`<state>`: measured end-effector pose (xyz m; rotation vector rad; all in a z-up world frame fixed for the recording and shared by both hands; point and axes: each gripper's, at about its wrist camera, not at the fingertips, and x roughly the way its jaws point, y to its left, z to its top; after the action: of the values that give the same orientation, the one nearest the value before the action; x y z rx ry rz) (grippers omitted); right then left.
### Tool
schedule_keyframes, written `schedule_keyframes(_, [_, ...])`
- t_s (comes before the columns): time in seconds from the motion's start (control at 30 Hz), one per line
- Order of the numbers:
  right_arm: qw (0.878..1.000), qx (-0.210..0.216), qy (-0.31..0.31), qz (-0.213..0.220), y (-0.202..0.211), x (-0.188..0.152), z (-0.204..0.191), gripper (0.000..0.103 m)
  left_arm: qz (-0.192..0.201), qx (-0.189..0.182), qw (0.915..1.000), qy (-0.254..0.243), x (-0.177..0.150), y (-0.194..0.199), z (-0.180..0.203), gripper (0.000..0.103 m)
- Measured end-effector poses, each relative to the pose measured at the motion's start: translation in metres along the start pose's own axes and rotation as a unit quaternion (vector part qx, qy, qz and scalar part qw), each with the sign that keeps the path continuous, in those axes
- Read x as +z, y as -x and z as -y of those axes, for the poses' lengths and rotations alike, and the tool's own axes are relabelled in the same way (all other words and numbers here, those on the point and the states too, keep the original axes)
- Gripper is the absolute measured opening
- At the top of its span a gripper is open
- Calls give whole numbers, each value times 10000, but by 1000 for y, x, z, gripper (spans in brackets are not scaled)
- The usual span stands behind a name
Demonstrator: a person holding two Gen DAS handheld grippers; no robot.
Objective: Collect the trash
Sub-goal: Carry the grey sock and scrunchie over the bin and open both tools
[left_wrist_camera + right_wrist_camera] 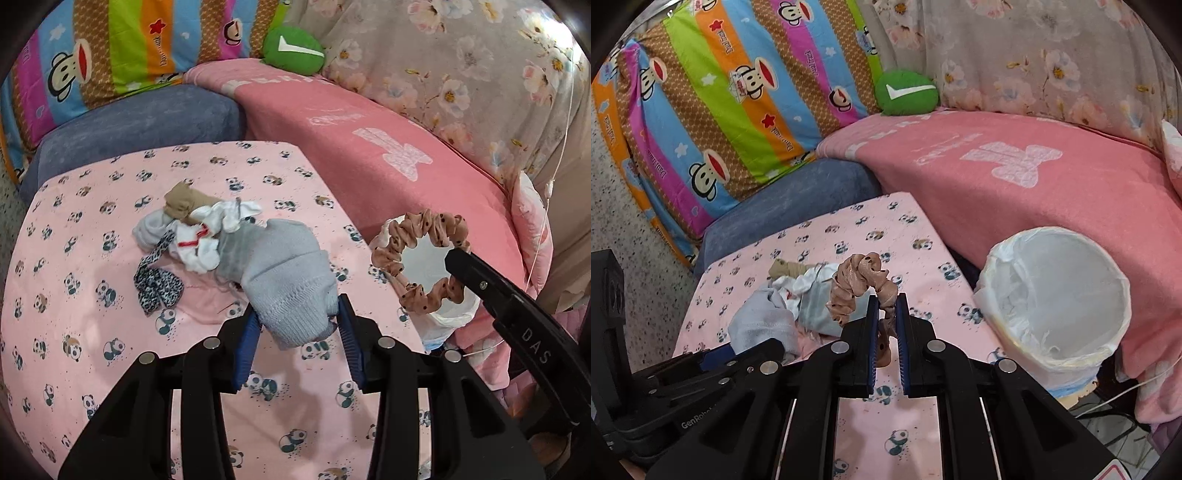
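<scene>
Left wrist view shows the panda-print pink cloth (92,258) spread over the low table, beside a pink blanket (369,155). At its right edge stands the white-lined trash bin (1052,295). A pile of socks and rags (192,236) lies mid-cloth. The left gripper (299,325) is clamped on a grey sock (280,266), lifted off the cloth. The right gripper (886,332) pinches a spotted tan scrunchie (860,284), held up near the bin.
</scene>
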<state>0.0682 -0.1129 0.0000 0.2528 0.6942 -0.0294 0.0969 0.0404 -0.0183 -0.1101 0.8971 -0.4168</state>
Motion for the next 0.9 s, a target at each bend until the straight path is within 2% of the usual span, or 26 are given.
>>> schedule_keyframes(0.37, [9972,-326,-313,589,53,28,66,11,285,-212,9957,-855,21,2,85,40])
schedule_keyframes(0.63, [9936,-636,-632,692,67,29,121,11,279,-452,9884,-1422,29,-15,141,40])
schedule_keyframes(0.9, [9893,-921,-880,708,65,33,168,11,119,-837,9806,-1767,36,-45,182,40])
